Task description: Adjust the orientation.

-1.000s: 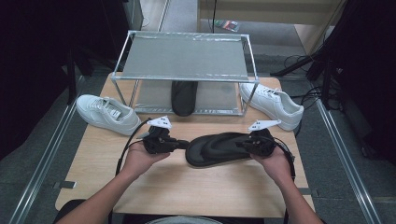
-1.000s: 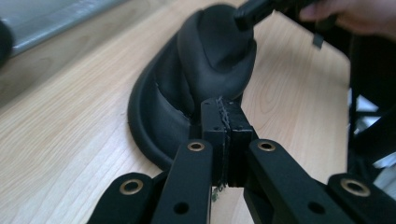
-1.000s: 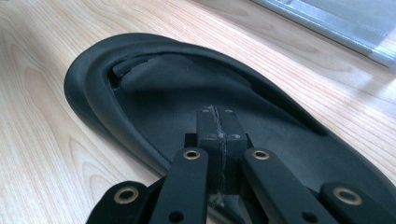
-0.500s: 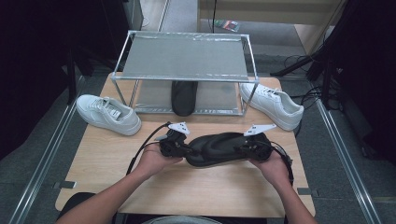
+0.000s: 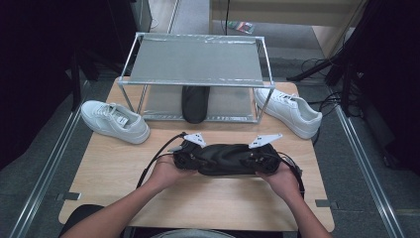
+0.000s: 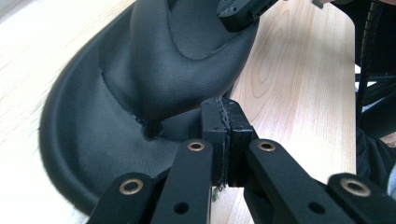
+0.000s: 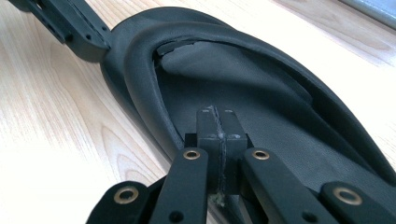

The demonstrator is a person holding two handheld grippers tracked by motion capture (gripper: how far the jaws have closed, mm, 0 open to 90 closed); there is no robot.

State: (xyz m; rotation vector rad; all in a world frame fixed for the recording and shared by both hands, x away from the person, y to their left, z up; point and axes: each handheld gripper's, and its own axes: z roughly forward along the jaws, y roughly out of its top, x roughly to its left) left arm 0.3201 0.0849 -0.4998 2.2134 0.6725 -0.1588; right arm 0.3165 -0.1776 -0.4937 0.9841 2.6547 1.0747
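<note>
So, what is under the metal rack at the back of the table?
Under the metal rack lies a black shoe, one end toward the person. The rack's shelf covers its far end.

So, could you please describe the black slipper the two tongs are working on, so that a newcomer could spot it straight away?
Start at the metal rack at the far side of the wooden table. In front of it, between the person's two hands, lies the black slipper, with shut tongs at each end. The white sneakers lie to either side of the rack, and another dark shoe sits under the rack.
</note>
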